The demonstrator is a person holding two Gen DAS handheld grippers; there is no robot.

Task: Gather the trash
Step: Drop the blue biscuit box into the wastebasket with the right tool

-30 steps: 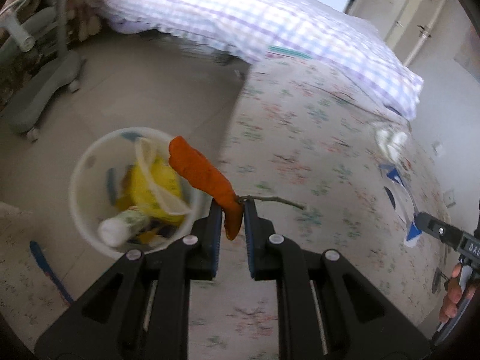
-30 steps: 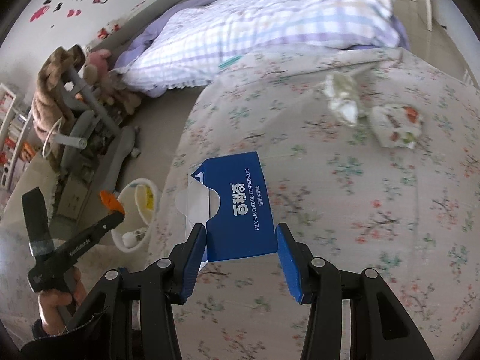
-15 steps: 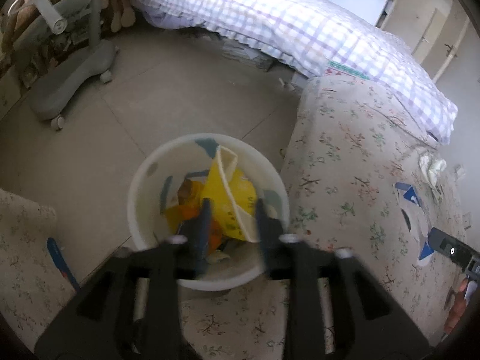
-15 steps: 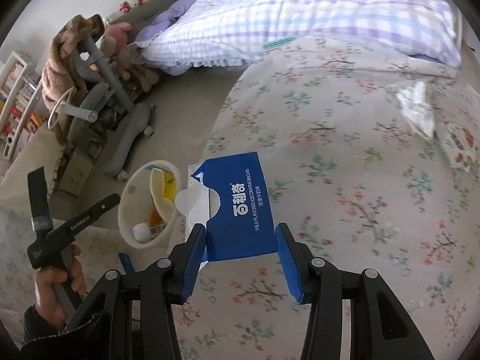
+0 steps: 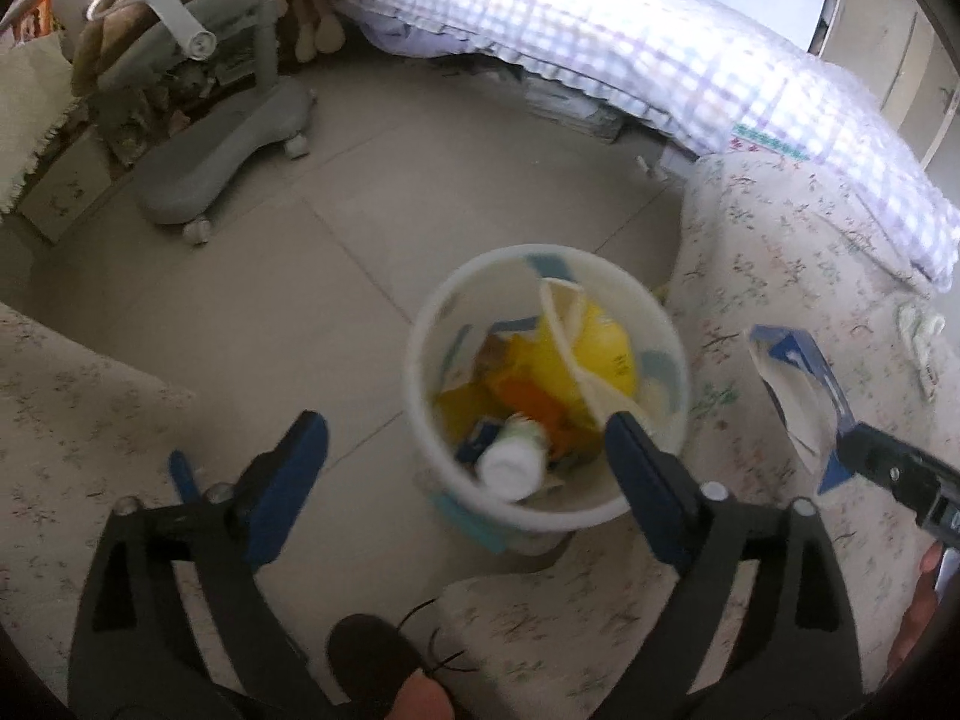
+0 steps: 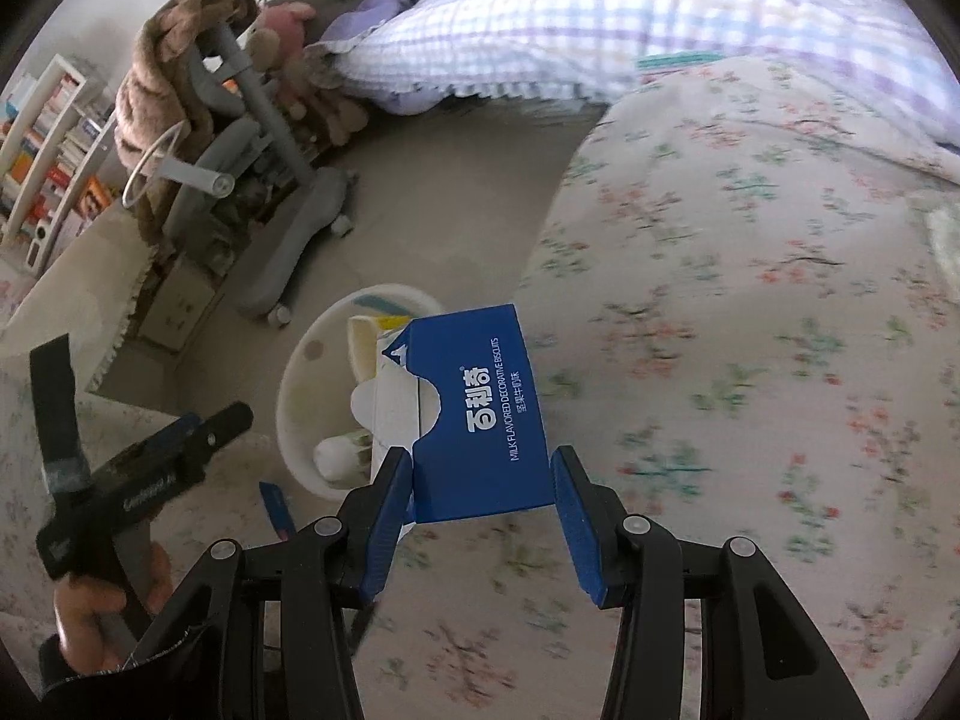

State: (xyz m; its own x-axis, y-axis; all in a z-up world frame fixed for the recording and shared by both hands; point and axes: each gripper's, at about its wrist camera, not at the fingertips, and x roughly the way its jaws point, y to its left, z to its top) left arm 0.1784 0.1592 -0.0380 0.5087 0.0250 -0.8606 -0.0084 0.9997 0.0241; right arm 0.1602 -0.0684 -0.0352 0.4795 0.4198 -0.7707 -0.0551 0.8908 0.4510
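**Left jaws opening over bin; right jaws clamped on biscuit box**

Left gripper (image 5: 465, 468), lower centre of left wrist view: jaws wide and opening, nothing between them. Directly beyond, at frame centre: white trash bin (image 5: 420, 384) on the tiled floor (image 5: 336, 204), just beside the floral bedspread (image 5: 780, 252). Inside the bin: yellow wrapper (image 5: 600, 354), orange piece (image 5: 534, 402), white bottle (image 5: 510, 465).

Right gripper (image 6: 483, 501), lower centre of right wrist view: jaws at mid width, pressed on both sides of a blue biscuit box (image 6: 480, 414), held upright, open end toward upper left. Box overlaps the bin's right rim in this view; whether over the bin or over the bed, cannot tell.

Grey wheeled chair base (image 5: 222, 150) in upper left, well apart from the bin.
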